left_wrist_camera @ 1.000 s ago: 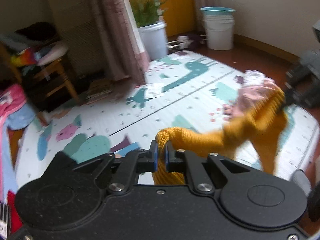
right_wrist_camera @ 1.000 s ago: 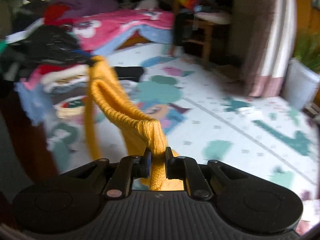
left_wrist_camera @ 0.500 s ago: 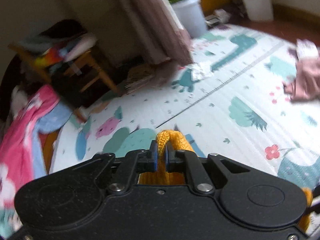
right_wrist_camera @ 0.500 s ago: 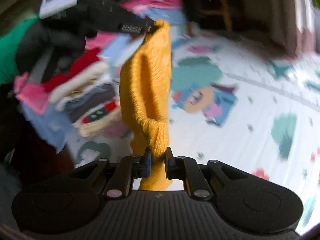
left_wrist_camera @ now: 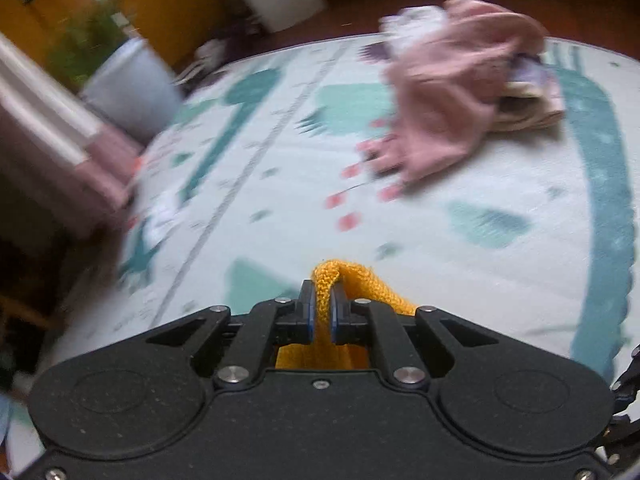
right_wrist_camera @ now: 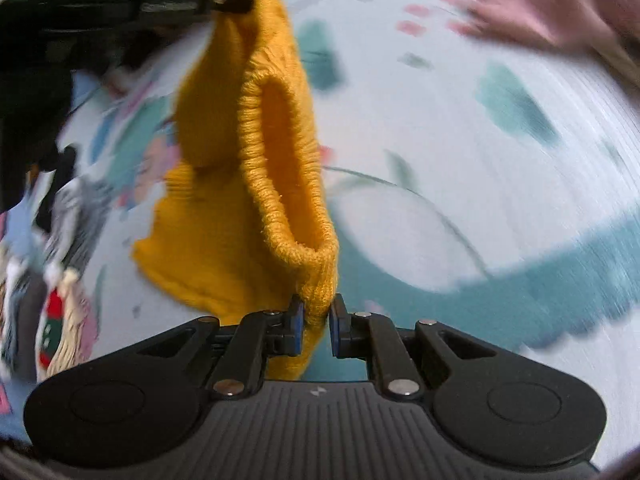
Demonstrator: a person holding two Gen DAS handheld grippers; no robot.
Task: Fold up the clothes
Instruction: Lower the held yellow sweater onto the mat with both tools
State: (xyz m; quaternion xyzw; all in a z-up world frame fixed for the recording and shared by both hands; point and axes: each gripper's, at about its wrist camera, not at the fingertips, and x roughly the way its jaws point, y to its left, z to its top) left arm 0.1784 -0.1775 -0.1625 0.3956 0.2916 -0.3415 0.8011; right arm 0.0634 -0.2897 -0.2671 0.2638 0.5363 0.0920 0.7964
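Note:
A yellow knitted garment (right_wrist_camera: 256, 152) hangs in the air between my two grippers above the play mat (left_wrist_camera: 460, 248). My left gripper (left_wrist_camera: 321, 314) is shut on one bunched edge of it (left_wrist_camera: 340, 280). My right gripper (right_wrist_camera: 316, 326) is shut on another edge, beside a ribbed opening. In the right wrist view the left gripper (right_wrist_camera: 236, 0) shows at the top, pinching the garment's upper corner. The lower part of the garment hangs loose and is blurred.
A pink garment (left_wrist_camera: 452, 92) lies crumpled on the mat at the far right, over other cloth. A pile of folded and loose clothes (right_wrist_camera: 48, 248) lies at the left. A white planter (left_wrist_camera: 132, 88) and a curtain (left_wrist_camera: 60, 148) stand beyond the mat.
Both grippers have swung round and tilted down toward the mat, still holding the yellow garment. The pink garment has come into the left wrist view; the clothes pile has slid to the right view's edge.

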